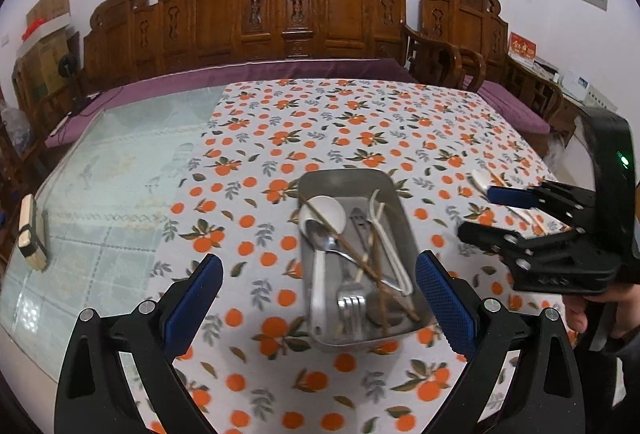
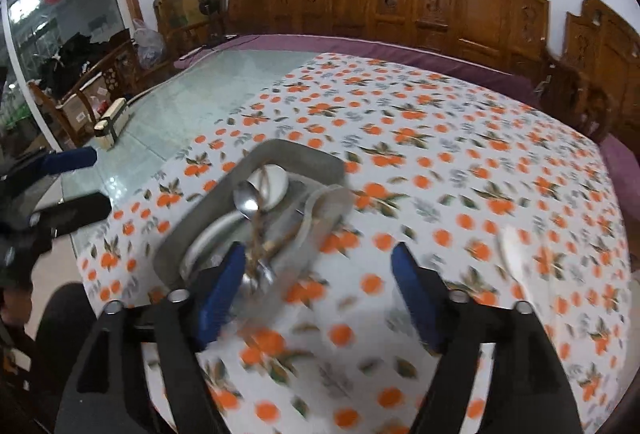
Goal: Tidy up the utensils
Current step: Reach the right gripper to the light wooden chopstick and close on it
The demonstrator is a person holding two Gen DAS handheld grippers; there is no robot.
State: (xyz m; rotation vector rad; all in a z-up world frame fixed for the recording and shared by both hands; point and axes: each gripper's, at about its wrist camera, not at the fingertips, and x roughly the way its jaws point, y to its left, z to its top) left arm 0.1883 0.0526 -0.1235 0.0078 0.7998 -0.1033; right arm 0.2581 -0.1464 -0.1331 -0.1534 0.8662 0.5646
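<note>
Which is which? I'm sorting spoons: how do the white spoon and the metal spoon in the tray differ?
The white spoon is matte with a wide, deep bowl; the metal spoon is shiny with a slimmer bowl. The white spoon's bowl lies farther up the tray. Both lie inside it, under a brown chopstick.

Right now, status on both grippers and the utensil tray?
Left gripper open, empty. Right gripper open, empty. Metal tray holds spoons, fork, chopsticks; white spoon and chopstick outside on tablecloth. Nothing blocking.
</note>
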